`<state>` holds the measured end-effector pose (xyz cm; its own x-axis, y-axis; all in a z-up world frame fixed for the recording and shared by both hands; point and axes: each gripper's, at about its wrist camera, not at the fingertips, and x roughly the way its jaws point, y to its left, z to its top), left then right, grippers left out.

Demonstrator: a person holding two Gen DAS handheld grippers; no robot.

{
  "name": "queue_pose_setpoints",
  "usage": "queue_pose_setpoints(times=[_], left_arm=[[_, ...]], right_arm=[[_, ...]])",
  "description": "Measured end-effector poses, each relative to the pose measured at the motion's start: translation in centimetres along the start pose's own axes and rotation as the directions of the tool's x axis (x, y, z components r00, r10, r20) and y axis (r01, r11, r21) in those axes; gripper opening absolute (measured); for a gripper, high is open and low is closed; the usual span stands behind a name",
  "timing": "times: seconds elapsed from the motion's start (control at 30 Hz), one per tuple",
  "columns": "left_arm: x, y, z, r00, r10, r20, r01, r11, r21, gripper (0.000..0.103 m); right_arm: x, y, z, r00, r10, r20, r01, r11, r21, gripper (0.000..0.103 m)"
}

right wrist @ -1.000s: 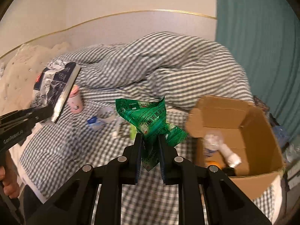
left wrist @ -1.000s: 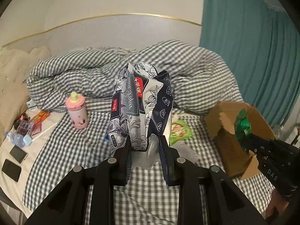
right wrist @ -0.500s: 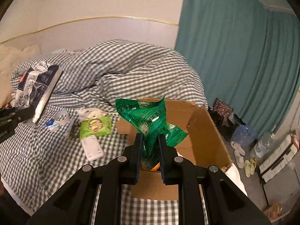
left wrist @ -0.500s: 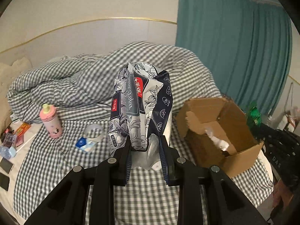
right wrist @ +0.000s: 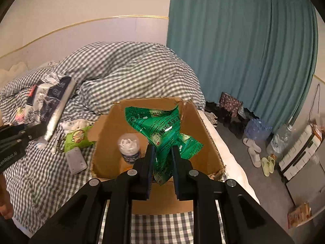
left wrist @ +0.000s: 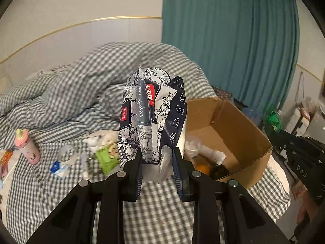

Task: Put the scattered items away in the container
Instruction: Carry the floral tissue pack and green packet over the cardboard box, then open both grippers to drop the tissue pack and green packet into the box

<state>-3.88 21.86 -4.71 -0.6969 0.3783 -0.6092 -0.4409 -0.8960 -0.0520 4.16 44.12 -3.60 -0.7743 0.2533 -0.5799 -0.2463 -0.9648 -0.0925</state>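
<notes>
Right wrist view shows the right gripper (right wrist: 161,158) with its jaws pinching a green packet (right wrist: 162,130) directly above the open cardboard box (right wrist: 205,134) on the bed (right wrist: 40,174). To do it well, lower the packet inside before releasing – beside the white-capped bottle (right wrist: 129,144). Meanwhile the left gripper (left wrist: 157,158) has its jaws pinching a floral tissue pack (left wrist: 151,118), left of the box. This pack hides part of the box floor – its dark contents are unclear.
</notes>
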Motion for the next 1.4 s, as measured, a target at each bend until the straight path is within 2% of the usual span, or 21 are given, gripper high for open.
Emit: queue_pose_setpoints(times=[0.3,0.43,0.5,0.63,0.7,0.73,0.77,0.83,0.87,0.93,1.0,1.1,1.2,1.3,1.4], left_arm=[[6.0,-5.2,1.5,0.992,-0.075,-0.098,0.083,0.993,0.082,0.026],[8.4,-7.9,2.0,0.980,-0.115,-0.164,0.133,0.985,0.105,0.027],[9.8,-8.8,1.9,0.962,-0.155,-0.225,0.180,0.979,0.094,0.027],[12.3,-10.1,1.6,0.930,-0.168,-0.327,0.207,0.974,0.089,0.027],[13.7,-10.6,1.3,0.893,-0.181,-0.412,0.231,0.970,0.076,0.030],[14.2,-10.8,1.1,0.882,-0.174,-0.438,0.231,0.970,0.079,0.033],[14.4,-11.0,0.9,0.885,-0.141,-0.444,0.208,0.972,0.105,0.036],[14.1,-11.6,0.8,0.913,-0.075,-0.402,0.154,0.974,0.168,0.049],[13.7,-11.6,0.8,0.922,-0.075,-0.380,0.152,0.973,0.175,0.052],[12.9,-11.4,1.0,0.933,-0.099,-0.346,0.164,0.973,0.164,0.069],[11.8,-11.2,1.2,0.953,-0.101,-0.286,0.151,0.976,0.159,0.079],[10.2,-10.6,1.6,0.974,-0.100,-0.204,0.132,0.979,0.155,0.081],[9.0,-9.6,1.9,0.988,-0.077,-0.136,0.098,0.983,0.154,0.081],[7.9,-8.2,2.4,0.996,-0.054,-0.067,0.064,0.986,0.153,0.081],[6.6,-6.8,2.4,0.998,-0.048,-0.030,0.051,0.988,0.147,0.082]], right_arm=[[1.9,-2.5,-0.3,0.999,-0.003,-0.032,0.004,1.000,0.025,0.016],[2.8,-3.6,-0.3,0.999,-0.007,-0.042,0.009,0.999,0.038,0.016],[3.2,-4.0,-0.3,0.999,-0.008,-0.045,0.009,0.999,0.039,0.016],[4.1,-4.5,-0.3,0.998,-0.006,-0.055,0.008,0.999,0.037,0.016],[4.4,-4.5,-0.2,0.998,-0.003,-0.060,0.006,0.999,0.037,0.016],[4.6,-4.6,-0.2,0.998,-0.001,-0.062,0.003,0.999,0.038,0.016],[4.7,-4.5,-0.1,0.998,0.001,-0.064,0.001,0.999,0.039,0.016],[5.0,-4.3,-0.1,0.998,0.005,-0.066,-0.003,0.999,0.039,0.016],[5.1,-4.2,0.0,0.998,0.007,-0.067,-0.004,0.999,0.037,0.016],[5.5,-4.0,0.0,0.998,0.011,-0.069,-0.009,0.999,0.034,0.016],[5.8,-3.7,0.1,0.997,0.016,-0.071,-0.014,0.999,0.030,0.016],[6.3,-3.2,0.3,0.997,0.021,-0.073,-0.020,1.000,0.024,0.016],[7.0,-2.7,0.5,0.996,0.029,-0.083,-0.028,0.999,0.017,0.016],[8.8,-1.8,0.8,0.989,0.042,-0.145,-0.041,0.999,0.006,0.016],[10.5,-1.1,0.7,0.976,0.049,-0.214,-0.050,0.999,0.001,0.016]])
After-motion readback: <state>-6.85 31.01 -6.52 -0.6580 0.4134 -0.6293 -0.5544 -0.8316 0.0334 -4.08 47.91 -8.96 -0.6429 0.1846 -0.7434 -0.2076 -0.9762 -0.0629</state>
